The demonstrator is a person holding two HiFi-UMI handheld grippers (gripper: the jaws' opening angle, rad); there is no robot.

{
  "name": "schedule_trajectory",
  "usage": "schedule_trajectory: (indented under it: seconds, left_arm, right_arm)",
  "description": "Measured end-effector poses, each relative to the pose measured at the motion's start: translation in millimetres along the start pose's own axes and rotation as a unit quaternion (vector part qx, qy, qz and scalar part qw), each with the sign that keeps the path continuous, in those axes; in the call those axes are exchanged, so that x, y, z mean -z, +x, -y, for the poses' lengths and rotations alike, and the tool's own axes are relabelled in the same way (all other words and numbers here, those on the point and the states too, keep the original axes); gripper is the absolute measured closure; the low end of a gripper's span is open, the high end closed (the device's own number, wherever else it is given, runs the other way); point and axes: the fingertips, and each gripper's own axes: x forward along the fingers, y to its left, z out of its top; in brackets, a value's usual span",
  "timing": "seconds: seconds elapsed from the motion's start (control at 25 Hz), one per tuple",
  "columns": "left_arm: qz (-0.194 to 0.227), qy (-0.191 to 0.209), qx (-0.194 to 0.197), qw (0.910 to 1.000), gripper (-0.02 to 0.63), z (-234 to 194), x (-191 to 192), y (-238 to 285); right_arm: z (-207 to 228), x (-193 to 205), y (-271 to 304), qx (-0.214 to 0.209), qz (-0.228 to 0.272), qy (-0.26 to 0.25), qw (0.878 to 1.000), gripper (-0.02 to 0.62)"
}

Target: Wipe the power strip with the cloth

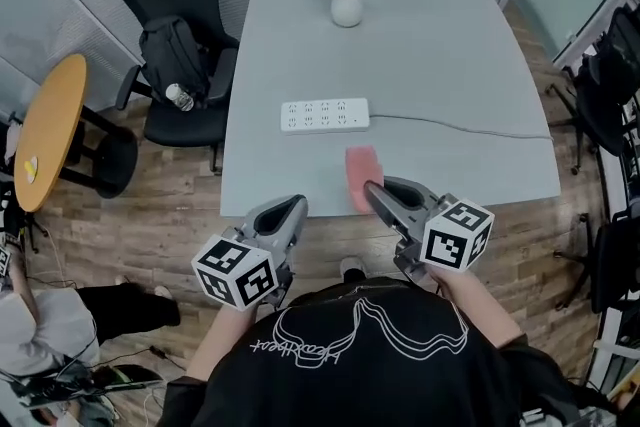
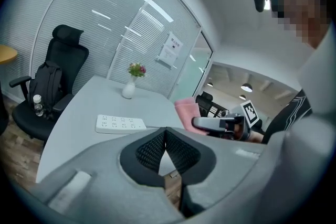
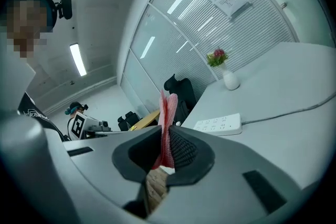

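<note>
Writing: no brand can be read on the power strip (image 1: 325, 115); a paper notice (image 2: 170, 49) on the glass wall (image 2: 105, 23) carries print too small to read; the black shirt (image 1: 350, 365) bears a white line drawing and script that I cannot make out.
Markers: each gripper's cube (image 1: 236, 272) shows black-and-white square patterns, not letters.
Power strip: white, lying flat near the middle of the table (image 1: 450, 65), long side across it; its cord (image 1: 460, 127) runs off toward the table's right edge.
Cloth (image 1: 362, 173): pink, over the table's near edge, in front of the power strip and apart from it.
Right gripper (image 1: 372, 190): jaws clamped on the cloth, which stands up between them in the right gripper view.
Left gripper (image 1: 297, 205): jaws closed tip to tip with nothing between, just off the table's near edge, beside the right one.
Surface: pale grey table top, plain; a white vase (image 1: 346, 3) of flowers stands at the far end.
Room: wood-plank floor (image 1: 130, 225); black office chair (image 1: 180, 65) with a backpack (image 1: 172, 55) on it at the left; round orange-topped table (image 1: 45, 130) beyond that.
</note>
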Motion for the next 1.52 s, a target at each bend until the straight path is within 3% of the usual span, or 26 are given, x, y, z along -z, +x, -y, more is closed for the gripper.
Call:
schedule_trajectory:
  seconds: [0.28,0.68,1.12,1.52]
  left_arm:
    - [-0.002,0.006,0.013,0.9999,0.594,-6,4,16]
    - [-0.028,-0.044,0.037,0.9979,0.594,-86,-16,47]
    - [-0.078,-0.045,0.06,0.9941,0.594,-168,-34,80]
    - [-0.112,-0.054,0.068,0.99,0.594,-222,-27,96]
  right_arm:
    - [15,12,21,0.005,-0.034,-0.023,0.999,0.56]
    - [53,0,89,0.068,-0.039,0.01,0.997,0.56]
    - [89,-4,172,0.114,-0.061,0.043,0.991,0.56]
    - [110,6,232,0.133,-0.078,0.058,0.986,0.56]
